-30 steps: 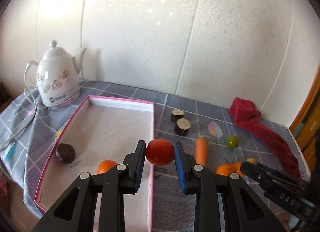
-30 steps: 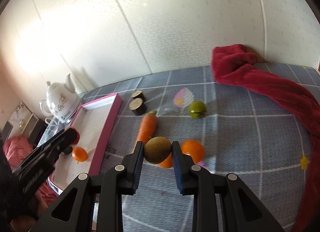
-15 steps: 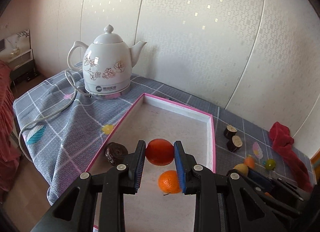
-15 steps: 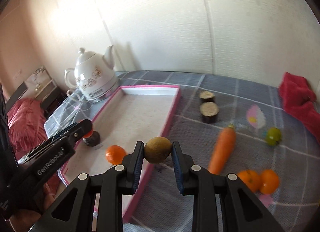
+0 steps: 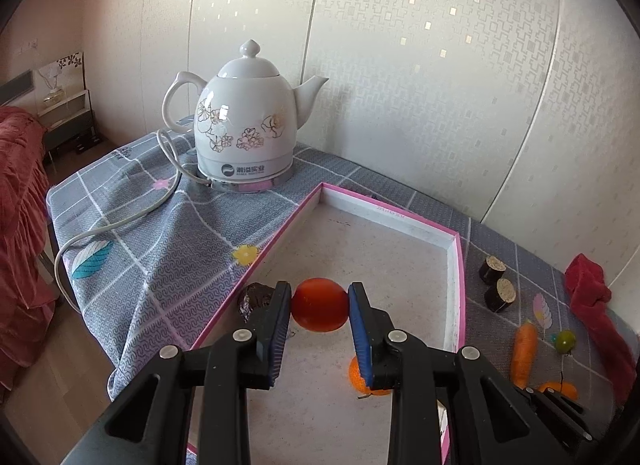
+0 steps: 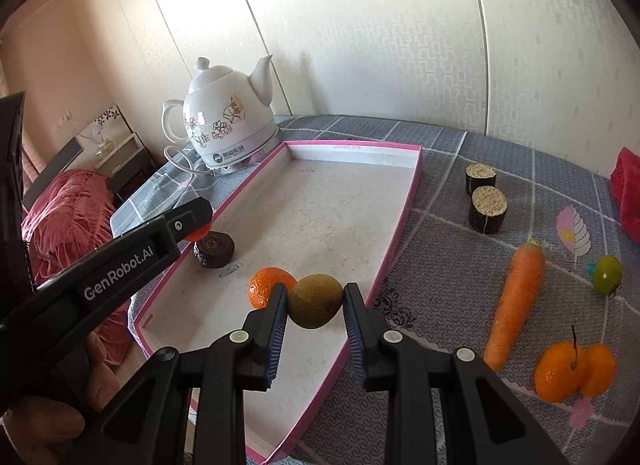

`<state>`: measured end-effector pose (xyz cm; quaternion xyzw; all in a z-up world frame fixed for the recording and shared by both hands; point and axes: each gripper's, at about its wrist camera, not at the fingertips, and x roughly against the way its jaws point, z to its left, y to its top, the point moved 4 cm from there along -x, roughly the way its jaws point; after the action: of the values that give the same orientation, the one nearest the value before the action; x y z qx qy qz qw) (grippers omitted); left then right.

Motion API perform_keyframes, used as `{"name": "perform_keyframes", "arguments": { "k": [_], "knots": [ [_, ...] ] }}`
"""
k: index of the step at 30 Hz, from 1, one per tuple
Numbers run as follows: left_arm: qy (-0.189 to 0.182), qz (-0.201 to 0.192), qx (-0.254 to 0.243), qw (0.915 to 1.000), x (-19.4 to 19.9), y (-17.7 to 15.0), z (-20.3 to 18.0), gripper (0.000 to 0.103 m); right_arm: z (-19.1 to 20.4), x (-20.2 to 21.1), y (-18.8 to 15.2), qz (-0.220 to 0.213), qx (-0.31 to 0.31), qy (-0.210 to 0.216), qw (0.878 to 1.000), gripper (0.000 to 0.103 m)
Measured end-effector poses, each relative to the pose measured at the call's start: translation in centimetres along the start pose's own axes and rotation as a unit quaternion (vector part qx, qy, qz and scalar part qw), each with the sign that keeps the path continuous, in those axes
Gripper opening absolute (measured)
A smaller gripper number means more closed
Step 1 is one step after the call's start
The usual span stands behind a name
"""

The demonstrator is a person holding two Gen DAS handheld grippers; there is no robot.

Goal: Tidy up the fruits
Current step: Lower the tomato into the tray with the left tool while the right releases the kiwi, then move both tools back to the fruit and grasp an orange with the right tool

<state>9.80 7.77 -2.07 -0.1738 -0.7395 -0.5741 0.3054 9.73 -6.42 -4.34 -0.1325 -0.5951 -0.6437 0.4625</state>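
My left gripper is shut on a red tomato and hangs over the pink-rimmed tray; in the right wrist view the left gripper sits above a dark round fruit. My right gripper is shut on a brown kiwi over the tray near its right rim. An orange lies in the tray just behind my right gripper's left finger. The same orange and the dark fruit show partly hidden in the left wrist view.
A white teapot with a cord stands at the tray's far left corner. On the grey cloth right of the tray lie two dark cut cylinders, a carrot, a small green fruit, two oranges and a red towel.
Both grippers swung left from the loose fruits to above the tray, each keeping its fruit. The teapot came into close view; over the last half second they only drifted slightly.
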Motion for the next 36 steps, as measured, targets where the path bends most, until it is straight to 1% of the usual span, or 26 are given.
{"name": "perform_keyframes", "arguments": {
  "k": [4,9,12,16,22,28,36],
  "knots": [
    [0.01,0.0,0.003,0.9999,0.0,-0.2,0.2,0.03,0.5,-0.1,-0.2,0.002,0.01,0.001,1.0,0.033],
    [0.018,0.006,0.001,0.9998,-0.2,-0.5,0.1,0.031,0.7,0.0,-0.5,0.006,0.018,-0.003,1.0,0.033],
    [0.02,0.008,0.001,0.9998,-0.3,-0.6,0.1,0.037,0.3,0.2,-0.7,0.007,0.013,-0.013,1.0,0.033],
    [0.011,0.007,-0.005,0.9999,0.0,-0.6,-0.6,0.04,-0.7,0.6,-0.8,0.004,0.001,-0.024,1.0,0.034],
    [0.004,-0.001,-0.039,0.9992,0.5,-1.0,-2.2,0.04,-2.3,1.6,-0.8,-0.005,-0.014,-0.055,0.998,0.034],
    [-0.007,0.004,-0.056,0.9984,0.4,-1.4,-3.3,0.04,-4.3,2.4,-0.8,-0.011,-0.042,-0.081,0.996,0.034],
    [-0.045,0.011,-0.085,0.9953,0.8,-2.2,-5.4,0.04,-6.5,3.3,-1.1,-0.009,-0.068,-0.114,0.991,0.034]
  ]
}}
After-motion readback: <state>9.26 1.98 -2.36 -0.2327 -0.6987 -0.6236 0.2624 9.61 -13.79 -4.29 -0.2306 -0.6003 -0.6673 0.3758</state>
